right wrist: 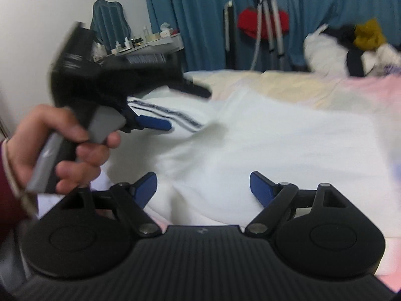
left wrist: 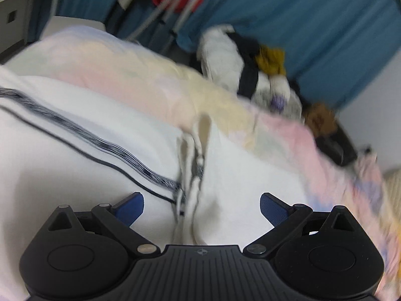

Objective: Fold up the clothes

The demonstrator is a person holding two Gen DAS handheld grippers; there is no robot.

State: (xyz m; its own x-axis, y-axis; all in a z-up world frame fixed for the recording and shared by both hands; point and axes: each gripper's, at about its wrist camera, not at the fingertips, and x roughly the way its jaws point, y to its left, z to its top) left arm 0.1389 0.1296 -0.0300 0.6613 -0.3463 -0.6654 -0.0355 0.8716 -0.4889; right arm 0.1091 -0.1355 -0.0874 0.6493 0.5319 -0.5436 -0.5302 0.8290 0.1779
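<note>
A white garment with dark stripes lies spread on a bed with a pastel sheet. A bunched crease runs down its middle. My left gripper hovers just over that crease, open, with nothing between its blue pads. In the right wrist view the same garment fills the middle. My right gripper stands open above its near edge and holds nothing. A hand holds the left gripper at the left, open over the striped part.
A pile of mixed clothes sits at the far side of the bed, also in the left wrist view. Blue curtains, a metal stand with something red, and a shelf of bottles stand behind. A black object lies at the bed's right edge.
</note>
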